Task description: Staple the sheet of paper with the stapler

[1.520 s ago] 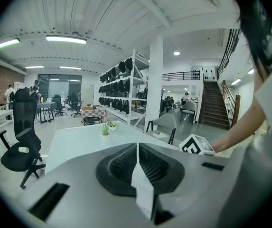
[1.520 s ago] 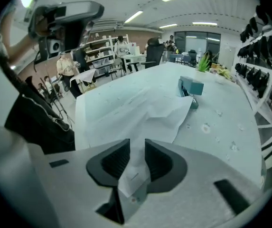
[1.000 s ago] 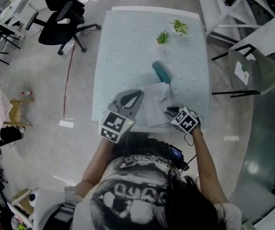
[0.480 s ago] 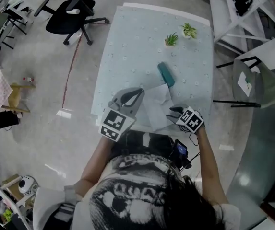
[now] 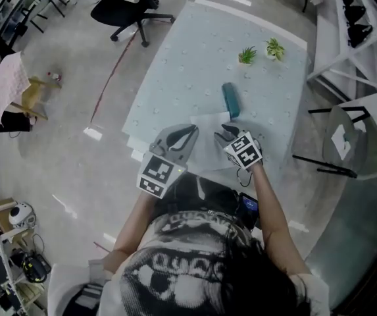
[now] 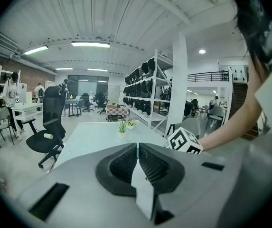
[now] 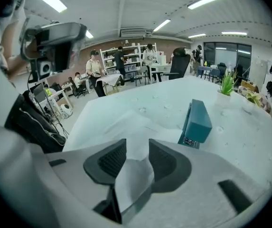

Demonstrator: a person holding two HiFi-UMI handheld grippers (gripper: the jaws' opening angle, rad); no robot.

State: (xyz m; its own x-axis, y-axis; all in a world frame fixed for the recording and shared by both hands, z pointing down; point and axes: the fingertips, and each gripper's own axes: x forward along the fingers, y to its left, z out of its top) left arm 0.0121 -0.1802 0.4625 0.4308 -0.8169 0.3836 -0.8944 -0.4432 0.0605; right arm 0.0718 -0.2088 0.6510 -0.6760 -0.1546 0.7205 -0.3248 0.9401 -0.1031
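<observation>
Now left gripper clamps the sheet of paper at the tabletop near edge, right gripper gapes loosely around it, so reaching for the stapler looks next.

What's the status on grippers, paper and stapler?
Left gripper shut on sheet of paper. Right gripper open, paper between jaws. Stapler ungripped, just beyond. Nothing blocking.

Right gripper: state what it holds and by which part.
Nothing. The right gripper has its jaws apart; the sheet of paper beyond them is not pinched.
</observation>
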